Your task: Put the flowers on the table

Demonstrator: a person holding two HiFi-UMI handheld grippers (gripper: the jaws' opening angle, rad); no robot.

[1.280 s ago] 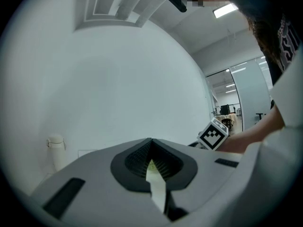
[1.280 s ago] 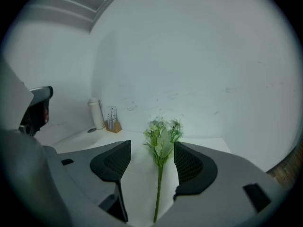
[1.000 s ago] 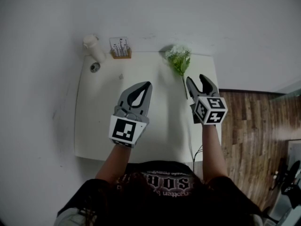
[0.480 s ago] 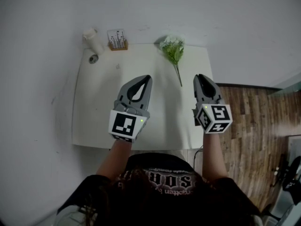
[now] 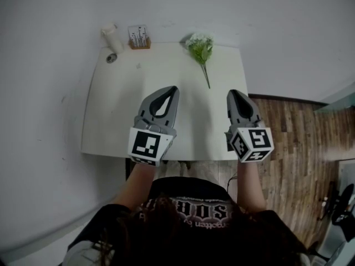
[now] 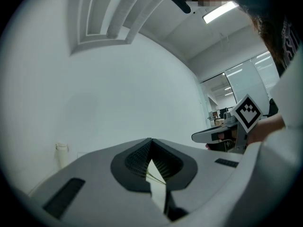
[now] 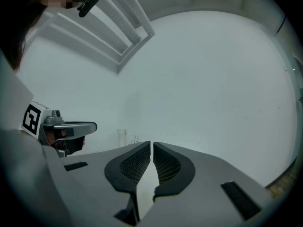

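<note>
flowers (image 5: 201,47): one white-and-green sprig lying flat at the far edge of the white table (image 5: 116,121), stem toward the person, well apart from both claws. left gripper (image 5: 174,88): jaws together, empty. right gripper (image 5: 232,93): jaws just closed tip to tip, nothing between them.

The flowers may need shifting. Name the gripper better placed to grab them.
Right, probably: the right gripper sits nearer the green-stemmed white flower sprig on the white table than the left gripper.
</note>
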